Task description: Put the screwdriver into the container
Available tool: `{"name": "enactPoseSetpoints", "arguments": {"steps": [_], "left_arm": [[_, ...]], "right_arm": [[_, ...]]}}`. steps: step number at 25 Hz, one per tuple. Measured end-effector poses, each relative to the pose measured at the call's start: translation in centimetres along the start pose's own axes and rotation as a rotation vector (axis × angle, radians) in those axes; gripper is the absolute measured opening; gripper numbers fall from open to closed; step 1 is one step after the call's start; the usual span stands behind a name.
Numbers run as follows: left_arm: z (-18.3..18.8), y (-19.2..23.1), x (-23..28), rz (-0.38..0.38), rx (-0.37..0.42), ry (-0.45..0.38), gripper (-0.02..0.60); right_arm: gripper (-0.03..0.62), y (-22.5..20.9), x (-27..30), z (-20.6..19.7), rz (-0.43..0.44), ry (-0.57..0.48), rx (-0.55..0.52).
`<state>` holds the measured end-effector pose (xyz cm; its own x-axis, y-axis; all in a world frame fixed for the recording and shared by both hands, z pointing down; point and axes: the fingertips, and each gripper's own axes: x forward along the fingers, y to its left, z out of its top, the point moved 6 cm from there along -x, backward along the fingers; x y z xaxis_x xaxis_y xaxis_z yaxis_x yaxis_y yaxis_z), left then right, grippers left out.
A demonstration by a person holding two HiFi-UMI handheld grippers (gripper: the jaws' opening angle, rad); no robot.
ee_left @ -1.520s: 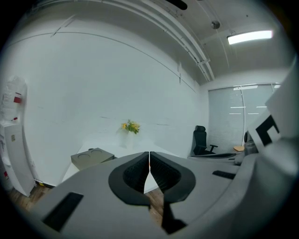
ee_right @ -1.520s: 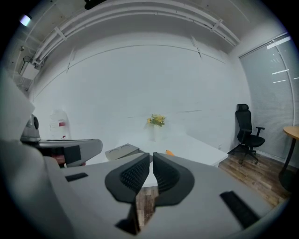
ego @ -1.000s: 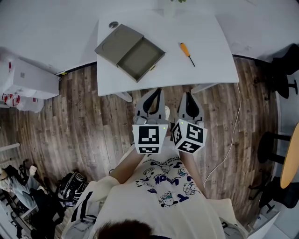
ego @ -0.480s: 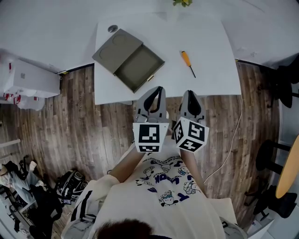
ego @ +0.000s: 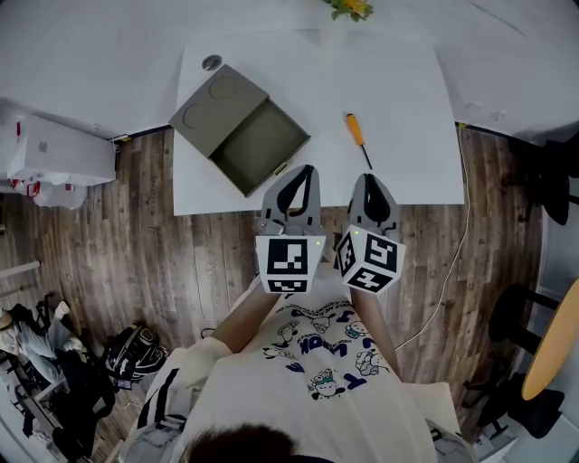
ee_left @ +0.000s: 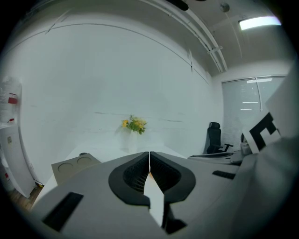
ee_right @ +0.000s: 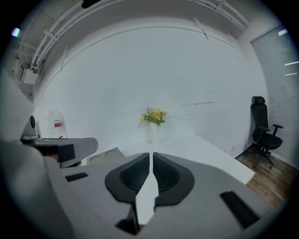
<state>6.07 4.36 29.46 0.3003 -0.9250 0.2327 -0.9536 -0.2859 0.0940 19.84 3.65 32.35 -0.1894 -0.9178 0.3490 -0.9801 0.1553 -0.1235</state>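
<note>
- On one white table lie one container at the left and one screwdriver to its right. Two claws are held side by side over the table's near edge.
- The container is a flat grey-green box standing open. Its lid is folded back to the upper left and shows two round hollows, and its tray faces up.
- The left claw has its jaws pressed together. Its tip is over the near edge, just beside the container's near corner. Its own view shows the two pads meeting in a thin line.
- The screwdriver has an orange handle and a thin dark shaft. It lies flat on the bare tabletop, apart from the container, with the handle toward the far side and the tip toward the near edge.
- The right claw is also pressed shut, and it is just short of the screwdriver's tip.
- Around them: a white cabinet and a bag on the wooden floor at the left, a small round disc by the lid, yellow flowers at the far edge, and a cable and an office chair at the right.
</note>
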Motion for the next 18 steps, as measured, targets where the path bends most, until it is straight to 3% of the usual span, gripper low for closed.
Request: {"name": "enactPoseSetpoints", "arguments": {"steps": [18], "left_arm": [[-1.2,-0.9,6.3,0.047,-0.020,0.081,0.019]], "right_arm": [[0.041,-3.6,6.1,0.2,0.063,0.081,-0.015]]}}
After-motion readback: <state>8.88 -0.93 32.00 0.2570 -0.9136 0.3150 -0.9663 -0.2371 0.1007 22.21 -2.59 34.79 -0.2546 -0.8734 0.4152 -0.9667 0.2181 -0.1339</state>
